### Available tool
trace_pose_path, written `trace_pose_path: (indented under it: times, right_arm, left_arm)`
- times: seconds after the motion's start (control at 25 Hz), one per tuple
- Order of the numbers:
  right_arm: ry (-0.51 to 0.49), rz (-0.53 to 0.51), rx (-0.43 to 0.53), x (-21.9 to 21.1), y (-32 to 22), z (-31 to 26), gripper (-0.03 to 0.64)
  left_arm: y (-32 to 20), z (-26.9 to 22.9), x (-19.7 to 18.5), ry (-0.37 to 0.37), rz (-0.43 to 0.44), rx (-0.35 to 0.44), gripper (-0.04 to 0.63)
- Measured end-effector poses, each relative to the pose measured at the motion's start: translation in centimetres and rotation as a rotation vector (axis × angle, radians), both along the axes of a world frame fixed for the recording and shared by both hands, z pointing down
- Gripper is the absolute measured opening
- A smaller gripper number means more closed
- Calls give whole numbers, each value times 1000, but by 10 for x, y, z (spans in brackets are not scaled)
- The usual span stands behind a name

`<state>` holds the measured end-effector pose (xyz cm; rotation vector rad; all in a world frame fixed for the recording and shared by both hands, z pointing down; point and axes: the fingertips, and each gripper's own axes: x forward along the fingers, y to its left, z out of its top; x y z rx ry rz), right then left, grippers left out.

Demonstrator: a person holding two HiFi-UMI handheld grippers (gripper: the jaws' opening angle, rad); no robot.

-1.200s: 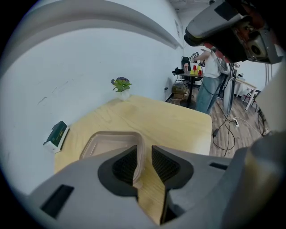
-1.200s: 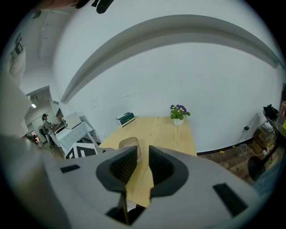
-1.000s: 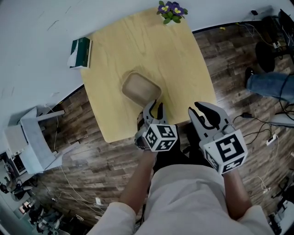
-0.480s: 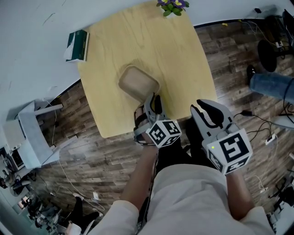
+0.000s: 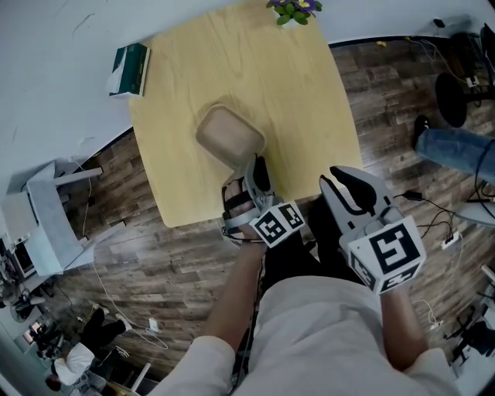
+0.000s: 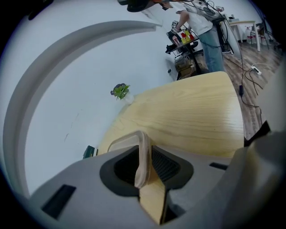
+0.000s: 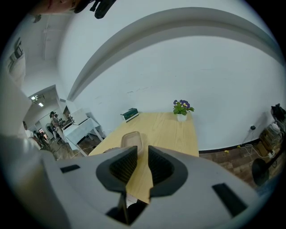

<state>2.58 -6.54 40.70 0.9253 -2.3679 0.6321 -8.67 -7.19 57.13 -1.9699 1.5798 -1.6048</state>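
Beige container [image 5: 230,136]: near rim pinched in the left tongs [image 5: 258,168], jaws closed on the thin lip at one corner only. The container sits toward the near edge of the counter [image 5: 298,93], at 11 o'clock from those tongs in the head view. Cannot tell whether its far side rests on the wood or is tipped up. Right tongs [image 5: 347,182] at 3 o'clock of the left pair, off the counter and over the plank floor [image 5: 387,100], jaws a little apart, nothing between them. Further out: green box [image 5: 128,59] at the counter's 10 o'clock corner, potted plant [image 5: 294,9] at 12 o'clock against the wall. Risk, as I judge it: a one-corner hold on a bendy lip may slip, or let the container sag and swing. A pull toward 6 o'clock could drag it past the counter edge onto the floor.
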Motion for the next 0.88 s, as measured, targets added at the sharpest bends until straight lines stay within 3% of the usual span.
trace_pose_path:
  times: [0.32,0.68,0.88]
  right_arm:
    - [-4,-20,-2,0,-3,0,78]
    - [-15,-16,-2,-2,-5,-1,78]
    - [-23,-6,-6,-4,-7,-1,78]
  left_arm:
    - [0,2,-2,-33,-12,19,57]
    - [-1,1,-6,15,-41,-12,48]
    - [-1,-1,-5,95,-62,-59,46]
